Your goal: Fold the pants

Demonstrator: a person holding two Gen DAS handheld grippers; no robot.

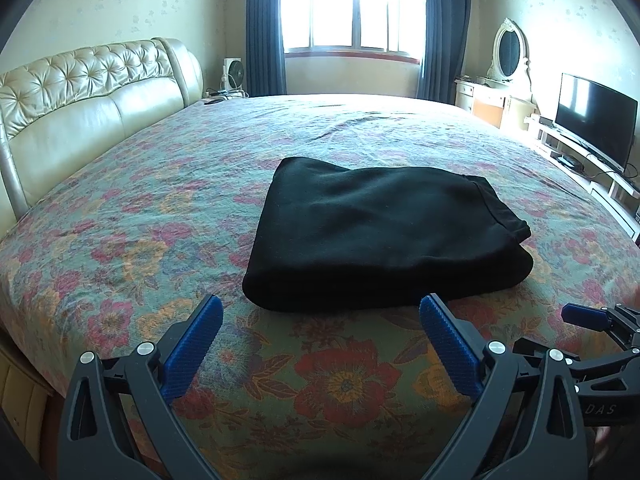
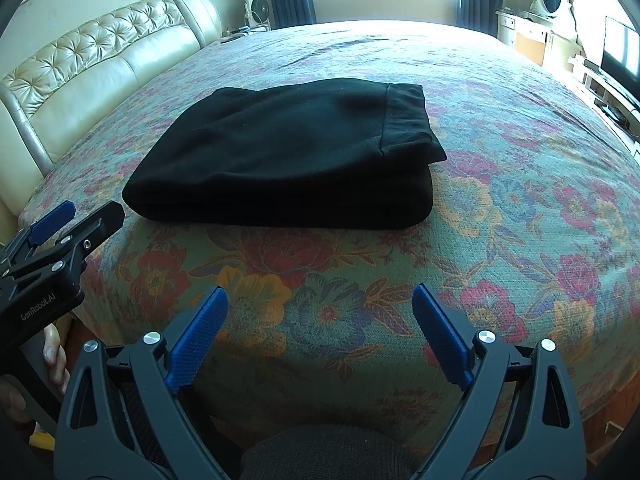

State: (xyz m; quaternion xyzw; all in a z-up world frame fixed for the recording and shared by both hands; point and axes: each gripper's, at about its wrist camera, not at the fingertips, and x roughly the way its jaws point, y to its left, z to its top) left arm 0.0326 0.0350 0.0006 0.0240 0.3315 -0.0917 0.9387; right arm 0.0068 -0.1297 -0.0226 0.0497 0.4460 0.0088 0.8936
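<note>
Bedroom, one bed [image 1: 120,216] with floral woven bedspread in teal, red and orange, lightly creased toward the far side. Cream tufted leather headboard [image 1: 80,92] along the left. Black pants [image 1: 372,236], soft knit fabric, folded into a thick rectangular stack, lying flat near the middle of the bedspread, waistband edge on top at the right. Left tongs [image 1: 320,312], black frame with blue ribbed pads, spread wide apart and empty, just short of the stack's near edge. Right tongs [image 2: 320,304], same make, likewise apart and empty, set farther back from the pants. Far wall: bright window [image 1: 352,4] between dark blue curtains [image 1: 264,28]. White fan [image 1: 233,74] beside the headboard. Right side: white oval-mirror dressing table [image 1: 504,76], flat black television [image 1: 592,120] on a low white stand.
</note>
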